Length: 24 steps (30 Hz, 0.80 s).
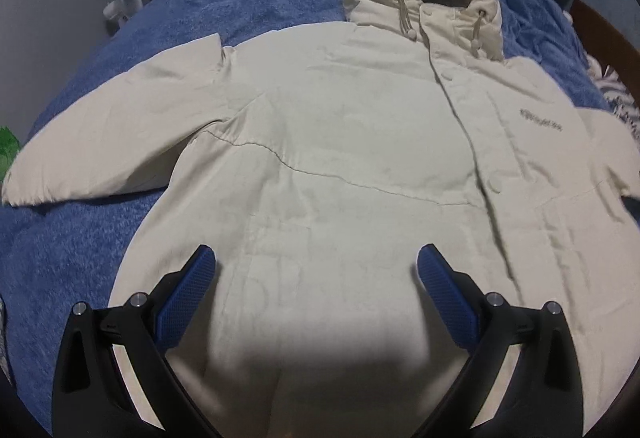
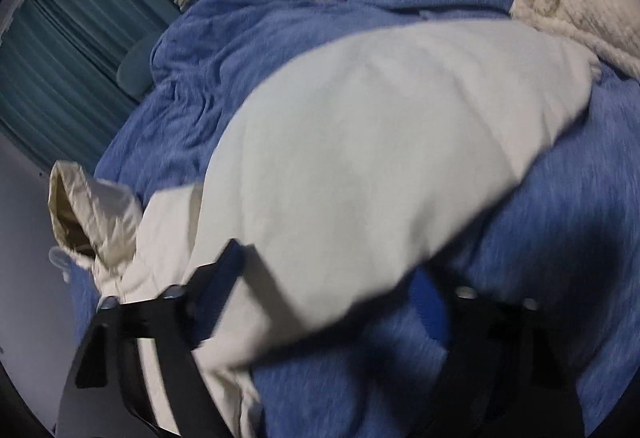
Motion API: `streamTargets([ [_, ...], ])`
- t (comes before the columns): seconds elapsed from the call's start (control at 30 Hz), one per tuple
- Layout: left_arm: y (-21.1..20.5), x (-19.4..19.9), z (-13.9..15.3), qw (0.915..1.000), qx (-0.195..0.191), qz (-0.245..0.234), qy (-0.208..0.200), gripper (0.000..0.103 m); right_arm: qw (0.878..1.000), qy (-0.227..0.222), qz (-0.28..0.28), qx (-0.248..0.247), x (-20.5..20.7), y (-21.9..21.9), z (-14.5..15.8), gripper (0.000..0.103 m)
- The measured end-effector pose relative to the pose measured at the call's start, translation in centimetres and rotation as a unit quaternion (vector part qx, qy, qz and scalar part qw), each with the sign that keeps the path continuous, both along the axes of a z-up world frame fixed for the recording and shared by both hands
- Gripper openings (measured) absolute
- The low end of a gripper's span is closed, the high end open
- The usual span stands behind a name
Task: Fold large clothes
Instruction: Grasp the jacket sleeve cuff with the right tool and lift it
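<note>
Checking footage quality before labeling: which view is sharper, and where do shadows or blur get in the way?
Left wrist view: sharp, jacket seams readable, a soft shadow across its near hem between the open jaws. Right wrist view: motion-blurred, sleeve smeared, dark shadow on the blue blanket; both bend at fisheye edges.

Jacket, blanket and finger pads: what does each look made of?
Jacket: matte cream woven shell, probably padded, judging by its puffy sleeves and soft creases; the hood lining looks slightly shiny.
Blanket: blue fleece or terry, going by the fuzzy, mottled nap.
Left gripper finger pads: blue, likely rubber or plastic, with a fine knurled grid; the arms look like matte black plastic.
</note>
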<state>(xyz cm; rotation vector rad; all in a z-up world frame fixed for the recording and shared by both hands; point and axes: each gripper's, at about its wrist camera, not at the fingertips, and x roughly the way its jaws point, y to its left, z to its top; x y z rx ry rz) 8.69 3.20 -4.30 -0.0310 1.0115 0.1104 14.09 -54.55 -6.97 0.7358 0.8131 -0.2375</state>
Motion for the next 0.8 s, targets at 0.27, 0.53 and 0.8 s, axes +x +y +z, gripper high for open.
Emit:
streamTargets([
  [0.27, -0.3, 0.6, -0.6, 0.9995, 0.031, -0.007, -0.007, 0.097, 0.995, -0.042, -0.084, 0.037, -0.7, -6.3, -0.6, 0.046],
  [0.53, -0.5, 0.7, -0.8, 0.9992, 0.036, -0.014, -0.011, 0.097, 0.99, -0.079, -0.112, -0.025, -1.0, -5.3, 3.1, 0.027],
  [0.8, -0.6, 0.5, -0.7, 0.9993, 0.03, -0.018, -0.012, 0.097, 0.98, -0.153, -0.027, -0.123, -0.9, 3.5, 12.9, 0.018],
])
